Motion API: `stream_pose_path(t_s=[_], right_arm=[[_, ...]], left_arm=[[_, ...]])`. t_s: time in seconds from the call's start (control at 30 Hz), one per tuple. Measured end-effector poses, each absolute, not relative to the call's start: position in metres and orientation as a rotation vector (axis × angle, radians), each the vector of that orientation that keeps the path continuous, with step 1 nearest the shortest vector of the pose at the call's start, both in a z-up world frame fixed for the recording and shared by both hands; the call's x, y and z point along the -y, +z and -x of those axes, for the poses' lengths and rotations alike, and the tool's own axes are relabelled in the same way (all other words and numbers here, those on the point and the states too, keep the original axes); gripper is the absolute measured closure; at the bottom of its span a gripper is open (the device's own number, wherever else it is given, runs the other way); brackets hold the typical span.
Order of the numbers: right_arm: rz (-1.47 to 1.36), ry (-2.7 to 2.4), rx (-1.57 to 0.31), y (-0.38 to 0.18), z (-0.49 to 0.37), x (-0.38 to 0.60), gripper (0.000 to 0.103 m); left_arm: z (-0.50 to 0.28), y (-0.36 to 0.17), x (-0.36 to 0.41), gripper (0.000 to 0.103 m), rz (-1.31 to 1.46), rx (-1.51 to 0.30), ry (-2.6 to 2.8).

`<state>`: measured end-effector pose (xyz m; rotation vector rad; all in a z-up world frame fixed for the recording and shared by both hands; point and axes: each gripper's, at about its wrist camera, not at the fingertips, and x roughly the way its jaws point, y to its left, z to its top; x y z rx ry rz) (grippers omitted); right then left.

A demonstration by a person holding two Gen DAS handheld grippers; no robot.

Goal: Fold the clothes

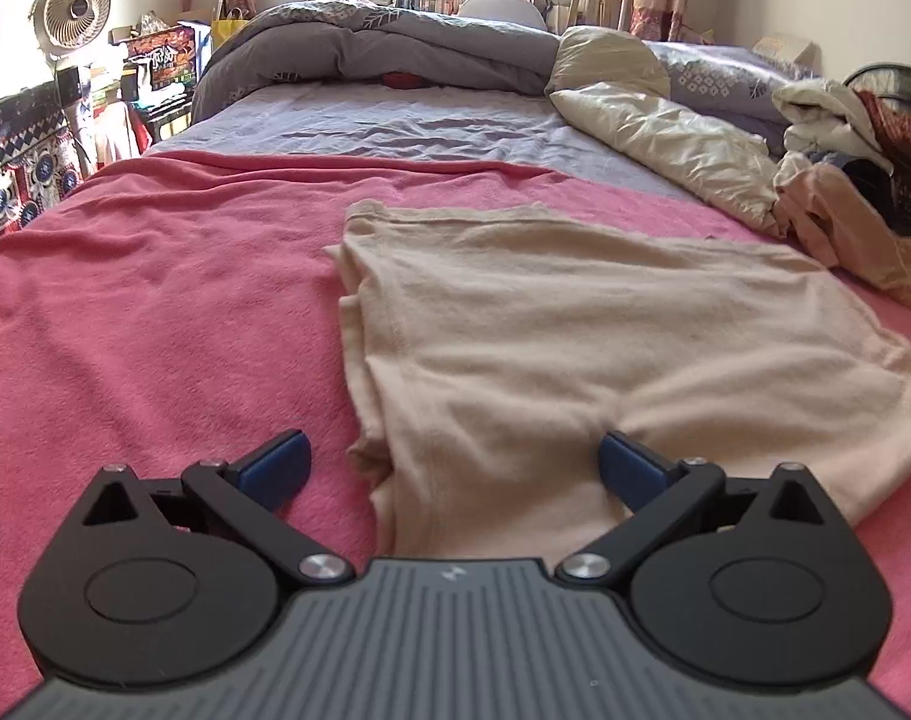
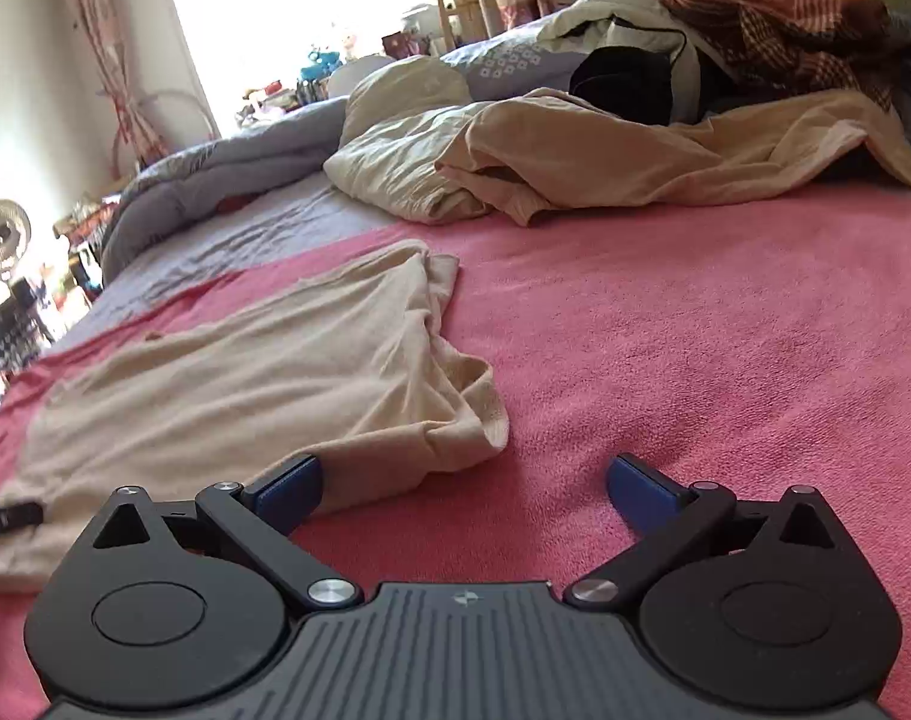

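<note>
Seemingly, from the left wrist view, the cream-coloured soft knit garment (image 1: 575, 330) lies spread flat on the pink fleece blanket (image 1: 155, 300) covering the bed, its left side doubled over in a fold line. The left tool (image 1: 452, 462) hovers with jaws wide apart and empty, straddling the garment's near left edge. I judge a fold is in hand; whether more folds remain is unclear.

From the right wrist view, the right tool (image 2: 464, 489) is likewise spread and empty; the garment's bunched right corner lies just ahead, touching its left finger. A heap of unfolded beige clothes (image 2: 635, 144) waits farther back.
</note>
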<state>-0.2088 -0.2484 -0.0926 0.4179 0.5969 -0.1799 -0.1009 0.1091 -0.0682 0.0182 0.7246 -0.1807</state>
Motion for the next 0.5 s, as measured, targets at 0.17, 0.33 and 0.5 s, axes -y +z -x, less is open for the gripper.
stream_pose_path(t_s=[0.17,0.33,0.5], right_arm=[[-0.542,-0.151,-0.562,-0.093,0.206,0.259,0.0],[-0.541,-0.162,-0.573,-0.092,0.199,0.256,0.0],[-0.6,-0.15,-0.559,-0.091,0.207,0.256,0.001]], left_arm=[[0.107,-0.072,-0.113,0.0,-0.024,-0.718,-0.159],[0.105,-0.073,-0.108,0.0,-0.048,-0.717,-0.147],[0.106,-0.074,-0.109,0.0,-0.048,-0.712,-0.148]])
